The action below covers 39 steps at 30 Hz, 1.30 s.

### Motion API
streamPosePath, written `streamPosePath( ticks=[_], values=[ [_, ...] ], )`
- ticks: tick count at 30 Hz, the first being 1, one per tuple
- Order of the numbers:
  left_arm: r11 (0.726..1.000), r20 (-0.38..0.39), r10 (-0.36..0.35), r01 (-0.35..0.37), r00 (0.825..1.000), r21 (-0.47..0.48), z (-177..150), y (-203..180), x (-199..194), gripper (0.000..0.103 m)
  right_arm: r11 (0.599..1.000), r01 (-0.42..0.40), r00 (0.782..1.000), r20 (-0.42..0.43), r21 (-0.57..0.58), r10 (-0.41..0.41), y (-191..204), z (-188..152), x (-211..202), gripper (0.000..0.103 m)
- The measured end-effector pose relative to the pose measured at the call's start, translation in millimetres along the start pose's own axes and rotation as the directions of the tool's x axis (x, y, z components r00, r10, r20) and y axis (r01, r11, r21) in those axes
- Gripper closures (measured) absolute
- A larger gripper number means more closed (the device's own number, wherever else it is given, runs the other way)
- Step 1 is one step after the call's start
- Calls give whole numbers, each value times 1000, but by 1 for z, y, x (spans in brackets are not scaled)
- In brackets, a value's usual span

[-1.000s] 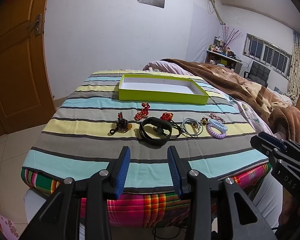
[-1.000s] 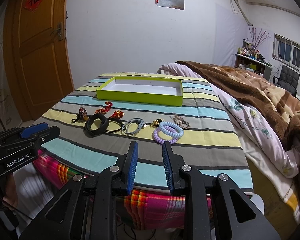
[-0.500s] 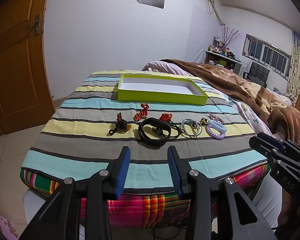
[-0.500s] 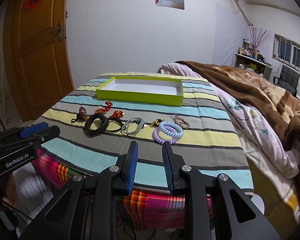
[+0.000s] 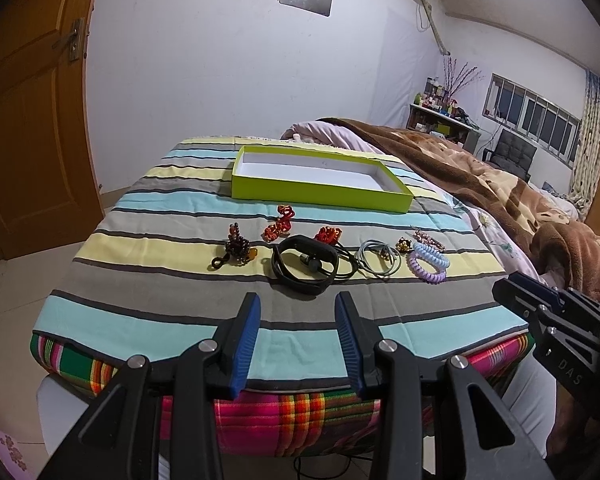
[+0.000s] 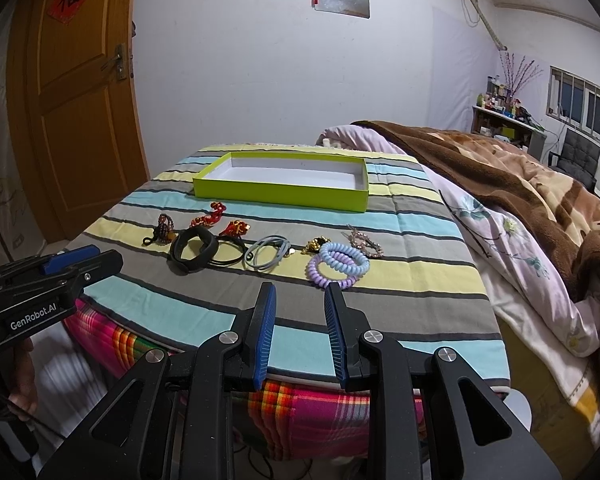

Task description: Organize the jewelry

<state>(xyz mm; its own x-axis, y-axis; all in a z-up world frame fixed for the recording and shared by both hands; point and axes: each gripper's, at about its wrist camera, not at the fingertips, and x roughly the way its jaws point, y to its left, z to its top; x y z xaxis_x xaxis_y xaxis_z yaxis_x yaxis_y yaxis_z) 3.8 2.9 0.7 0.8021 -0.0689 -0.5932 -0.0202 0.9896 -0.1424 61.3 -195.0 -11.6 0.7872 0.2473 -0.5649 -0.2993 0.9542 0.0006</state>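
Left tongs point(image 5: 296, 340) and right tongs point(image 6: 299, 330) held apart with nothing between the blue pads, both short of the near edge of the striped worktop point(image 5: 148, 280). Jewelry lined up mid-cloth: beaded charm point(image 5: 236, 248), red ornaments point(image 5: 280, 222), black band point(image 5: 304, 266), grey hair ties point(image 5: 380, 262), purple and blue coil ties point(image 6: 338, 266), sparkly clip point(image 6: 364, 242). Beyond the row, well apart, green box point(image 5: 320, 190) with white floor bare.

Ahead of the left gripper point(image 5: 296, 334) lies a black rubber wristband point(image 5: 305, 265) on the striped cloth point(image 5: 140, 280); beyond it, a lime-green shallow cardboard box point(image 5: 320, 192). Two pastel spiral hair ties point(image 6: 342, 264), seemingly overlapping, lie just ahead of the right gripper point(image 6: 300, 330).
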Motion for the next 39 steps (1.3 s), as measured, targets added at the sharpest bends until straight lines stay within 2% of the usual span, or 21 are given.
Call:
streamPosePath(
  ticks=[14,15,16,18,34,35,37,39],
  values=[
    [1000,-36,20,-20,999,-7,14,7,39,63,1000,-22,999,-31,-16,22,-18,12,37,77],
    [1000,-45,22,-23,999,-10,15,8,44,63,999,-26,999,-37,-20,25,-18,13,40,74],
    [1000,-53,23,-23,998,-13,17,9,49,63,999,-34,998,-44,-24,33,-18,14,44,67],
    [1000,-69,23,-24,997,-18,19,11,59,63,998,-54,997,-62,-27,52,-20,16,55,65],
    [999,-157,36,-40,987,-22,26,16,105,63,996,-85,983,-166,-25,79,-41,31,113,65],
    [999,-164,35,-39,986,-22,25,16,107,63,995,-91,982,-168,-32,85,-40,31,114,65],
    [999,-174,33,-38,984,-25,26,17,112,63,993,-109,979,-177,-52,98,-36,31,116,75],
    [999,-173,38,-42,984,-22,26,17,113,63,991,-114,977,-188,-66,100,-33,31,120,79]
  ],
)
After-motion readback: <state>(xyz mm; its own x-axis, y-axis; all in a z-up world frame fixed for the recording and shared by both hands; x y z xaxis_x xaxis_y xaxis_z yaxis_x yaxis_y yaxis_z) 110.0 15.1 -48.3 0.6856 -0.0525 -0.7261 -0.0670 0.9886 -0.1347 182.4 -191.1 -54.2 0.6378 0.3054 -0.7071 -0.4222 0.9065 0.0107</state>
